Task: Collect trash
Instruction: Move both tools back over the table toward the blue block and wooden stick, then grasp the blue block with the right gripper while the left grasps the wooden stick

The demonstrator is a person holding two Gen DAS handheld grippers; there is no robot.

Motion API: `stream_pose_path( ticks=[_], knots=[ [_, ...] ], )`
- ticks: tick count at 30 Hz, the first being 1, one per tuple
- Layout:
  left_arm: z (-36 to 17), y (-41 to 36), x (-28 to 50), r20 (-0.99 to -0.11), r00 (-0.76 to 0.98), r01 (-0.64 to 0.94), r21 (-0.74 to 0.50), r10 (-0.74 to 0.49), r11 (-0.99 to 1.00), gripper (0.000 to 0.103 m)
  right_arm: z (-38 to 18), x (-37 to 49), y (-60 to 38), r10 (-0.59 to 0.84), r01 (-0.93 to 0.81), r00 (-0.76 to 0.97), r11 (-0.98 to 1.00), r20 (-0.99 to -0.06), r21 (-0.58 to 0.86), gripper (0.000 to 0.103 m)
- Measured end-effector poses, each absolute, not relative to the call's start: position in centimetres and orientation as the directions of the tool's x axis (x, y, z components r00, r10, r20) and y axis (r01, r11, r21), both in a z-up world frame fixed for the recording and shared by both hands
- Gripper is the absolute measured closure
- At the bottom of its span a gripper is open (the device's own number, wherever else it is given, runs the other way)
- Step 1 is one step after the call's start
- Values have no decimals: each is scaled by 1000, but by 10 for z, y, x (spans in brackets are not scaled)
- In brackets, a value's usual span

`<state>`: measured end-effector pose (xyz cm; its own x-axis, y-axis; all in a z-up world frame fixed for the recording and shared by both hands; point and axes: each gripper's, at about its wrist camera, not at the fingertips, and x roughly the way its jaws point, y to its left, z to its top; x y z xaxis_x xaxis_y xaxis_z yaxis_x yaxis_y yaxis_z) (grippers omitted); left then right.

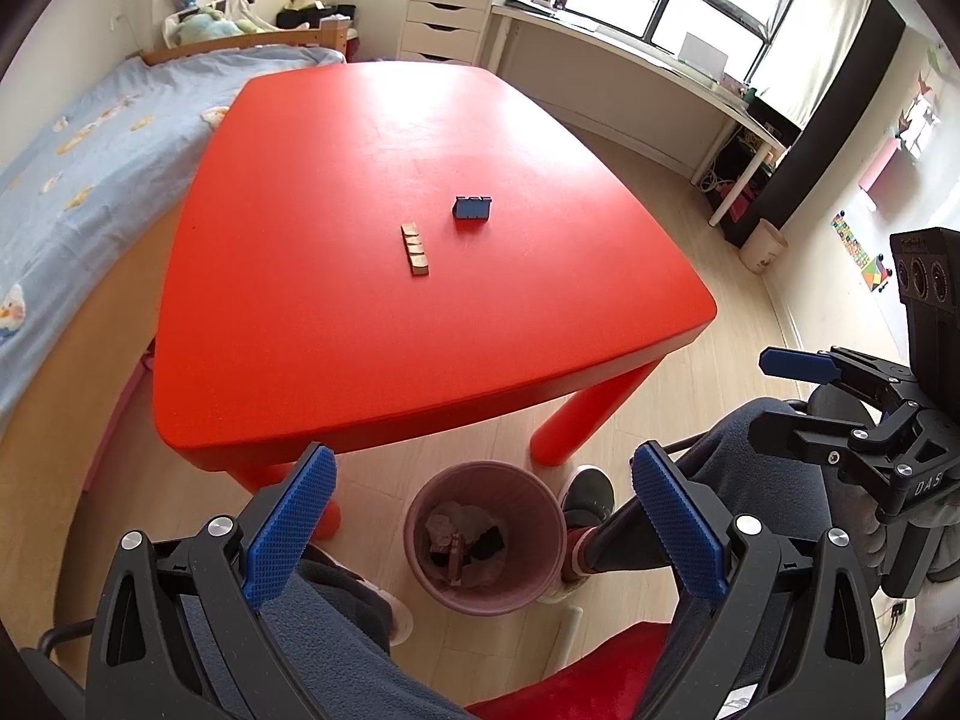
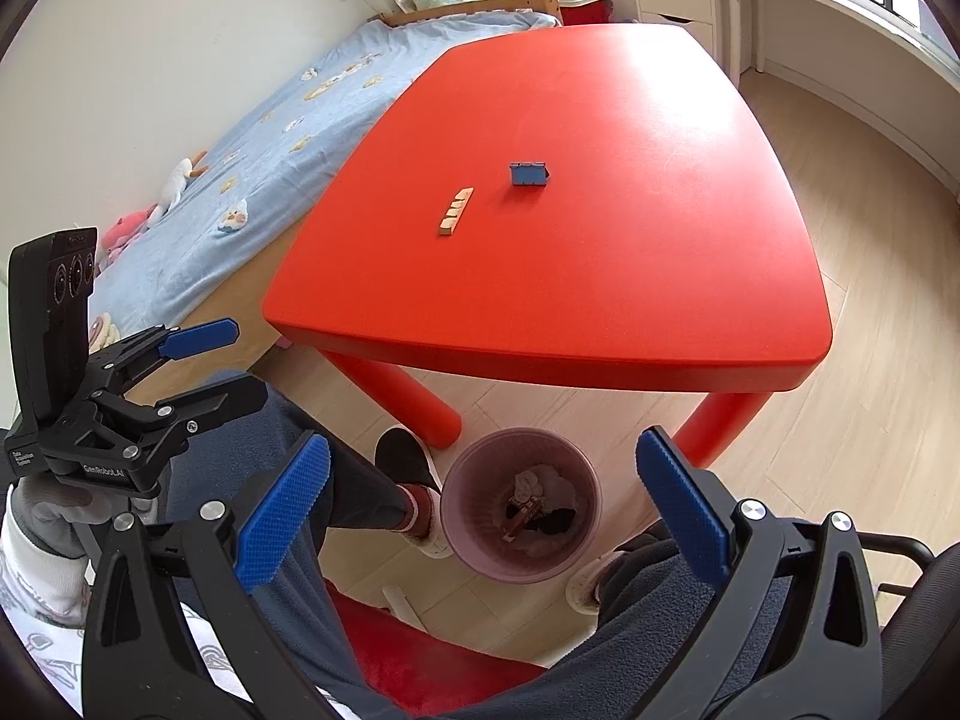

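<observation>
A pink waste bin [image 1: 414,546] stands on the floor under the red table's [image 1: 336,360] near edge, holding crumpled trash [image 1: 462,543]; it also shows in the right wrist view [image 2: 465,540]. On the table lie a row of small wooden blocks [image 1: 415,248] [image 2: 456,211] and a blue block [image 1: 472,207] [image 2: 528,173]. My left gripper [image 1: 480,474] is open and empty above the bin. My right gripper [image 2: 480,468] is open and empty above the bin too. Each gripper shows in the other's view: the right one [image 1: 780,396] and the left one [image 2: 222,354].
A bed with a blue sheet [image 1: 78,168] lies left of the table. A white desk [image 1: 630,60] and drawer unit [image 1: 447,18] stand by the window. The person's legs [image 1: 336,624] and a red seat [image 2: 408,654] are below the grippers. A beige bin [image 1: 762,245] stands at the right.
</observation>
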<state>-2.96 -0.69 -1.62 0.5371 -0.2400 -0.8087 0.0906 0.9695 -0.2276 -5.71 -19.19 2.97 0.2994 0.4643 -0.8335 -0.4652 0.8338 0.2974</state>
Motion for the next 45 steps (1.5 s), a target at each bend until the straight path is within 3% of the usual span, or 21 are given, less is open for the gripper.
stream_pose_path(
  ticks=[18,30,42,44,45],
  knots=[
    [-9,7,50,-813,548,63,-194,-197,979,8,62,69,-146,421,-410,355,873,-835,265,3],
    [-42,5,106,-860,492,-15,-161,-133,987,8,6,163,-96,298,-330,250,921,-921,208,3],
    [-82,7,137,-897,436,-121,-142,-75,982,8,-48,197,-73,249,-263,154,943,-956,203,3],
    [-85,6,138,-898,434,-131,-135,-66,982,10,-51,199,-70,254,-262,150,942,-956,209,9],
    [-86,6,138,-899,433,-135,-132,-62,982,16,-53,200,-69,254,-260,147,942,-956,210,12]
  ],
)
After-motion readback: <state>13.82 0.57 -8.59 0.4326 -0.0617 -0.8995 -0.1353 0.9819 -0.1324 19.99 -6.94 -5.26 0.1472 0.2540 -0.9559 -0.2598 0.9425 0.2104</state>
